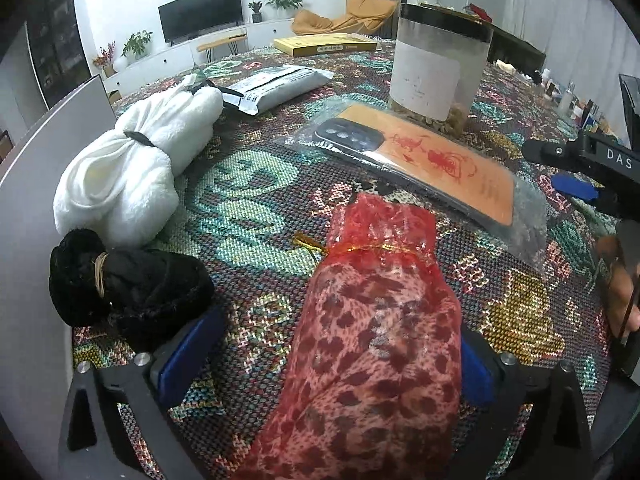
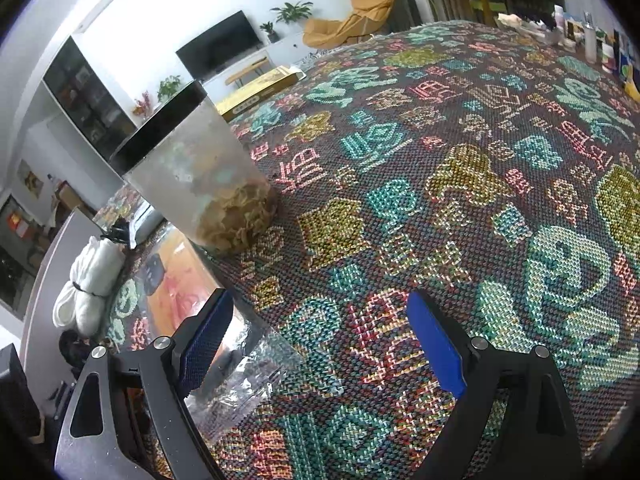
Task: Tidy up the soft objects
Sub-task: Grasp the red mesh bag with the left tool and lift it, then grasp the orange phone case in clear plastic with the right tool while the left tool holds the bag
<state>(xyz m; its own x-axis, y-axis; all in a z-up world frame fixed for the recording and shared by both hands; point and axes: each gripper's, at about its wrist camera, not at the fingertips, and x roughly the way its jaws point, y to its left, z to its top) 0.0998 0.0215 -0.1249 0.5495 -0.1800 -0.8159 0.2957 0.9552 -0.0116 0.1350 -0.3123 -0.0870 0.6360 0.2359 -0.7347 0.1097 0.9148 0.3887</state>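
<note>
Leopard-print pouch (image 1: pixel 372 344) lies between wide-apart left jaws, seemingly unpinched; right jaws apart over bare tablecloth (image 2: pixel 460 168).

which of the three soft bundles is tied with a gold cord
The red mesh pouch with leopard-print fabric inside, lying between the left gripper's open jaws. The white bundle has a black band; the black bundle a tan rubber band.

I read only "DAS" in white letters on the right gripper (image 1: pixel 580 184) near the tablecloth's right edge; other labels stay illegible to me.
</note>
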